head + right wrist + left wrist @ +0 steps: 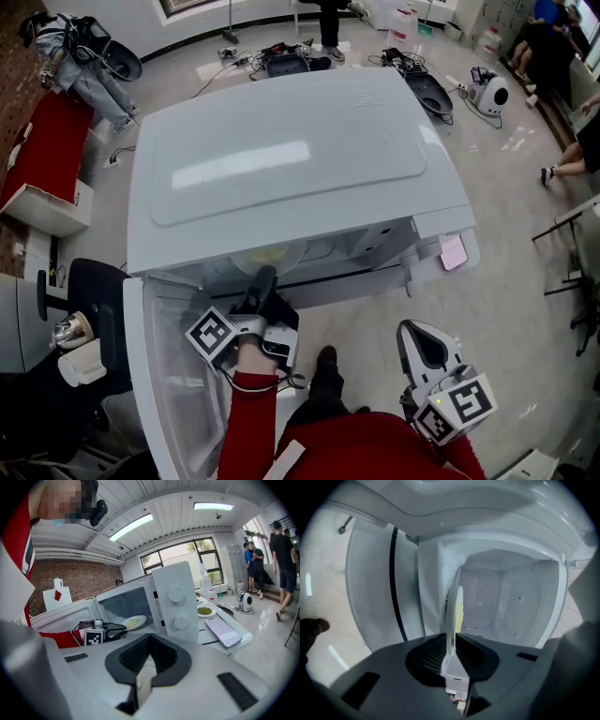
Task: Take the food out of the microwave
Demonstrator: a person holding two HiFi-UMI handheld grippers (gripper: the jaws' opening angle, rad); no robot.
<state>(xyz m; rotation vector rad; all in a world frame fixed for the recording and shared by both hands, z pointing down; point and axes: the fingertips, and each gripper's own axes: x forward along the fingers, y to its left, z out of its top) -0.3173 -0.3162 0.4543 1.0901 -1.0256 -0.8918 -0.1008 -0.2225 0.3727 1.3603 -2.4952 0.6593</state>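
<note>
A white microwave (pixel 281 159) stands with its door (pixel 164 375) swung open toward me. Inside it is a white plate (pixel 133 622) of yellow food (pixel 460 613). My left gripper (pixel 261 281) reaches into the cavity and is shut on the plate's near rim (pixel 452 616), which appears edge-on between its jaws in the left gripper view. From the right gripper view, the left gripper (pixel 110 632) meets the plate at the oven's mouth. My right gripper (pixel 417 333) hangs back in front of the microwave, jaws together on nothing (pixel 149 641).
The control panel (pixel 174 603) with two knobs is right of the cavity. A phone (pixel 222 631) and a plate of green food (pixel 205 611) lie on the table (pixel 234 644) beside the microwave. People stand far right; cables and gear litter the floor behind.
</note>
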